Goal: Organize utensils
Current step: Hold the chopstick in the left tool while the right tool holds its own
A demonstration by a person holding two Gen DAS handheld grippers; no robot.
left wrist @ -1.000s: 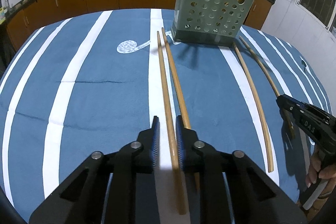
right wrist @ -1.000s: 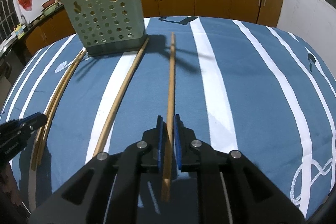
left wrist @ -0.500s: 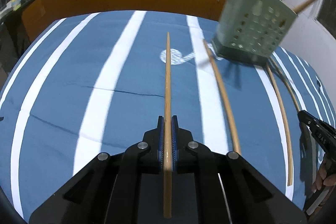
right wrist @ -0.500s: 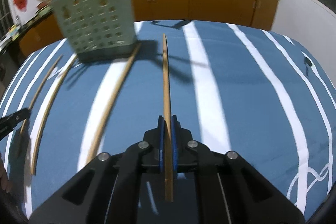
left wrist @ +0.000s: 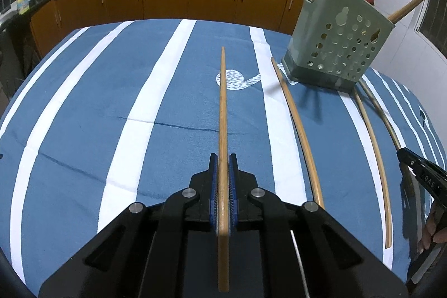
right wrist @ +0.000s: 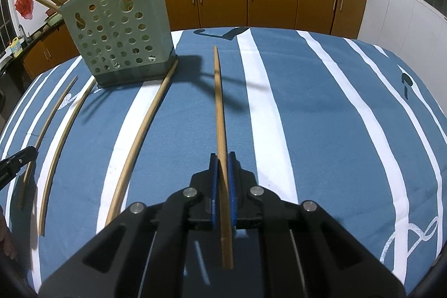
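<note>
Holding one wooden chopstick apiece — left gripper (left wrist: pixel 222 164) clamped on a chopstick (left wrist: pixel 222 108), right gripper (right wrist: pixel 222 162) clamped on another (right wrist: pixel 218 102), each gripped near the butt with the tip running out ahead over the blue striped cloth (left wrist: pixel 83 102).

Loose stock: three chopsticks lying on the cloth; the nearest (left wrist: pixel 296 124) reaches the foot of the green perforated holder (left wrist: pixel 338 46), which already stands several sticks upright.

Handling, by judgement: light, stiff, smooth, inclined to roll or pivot between the pads. A hold nearer mid-length would likely swing less — tips should enter the holder's open top first.
</note>
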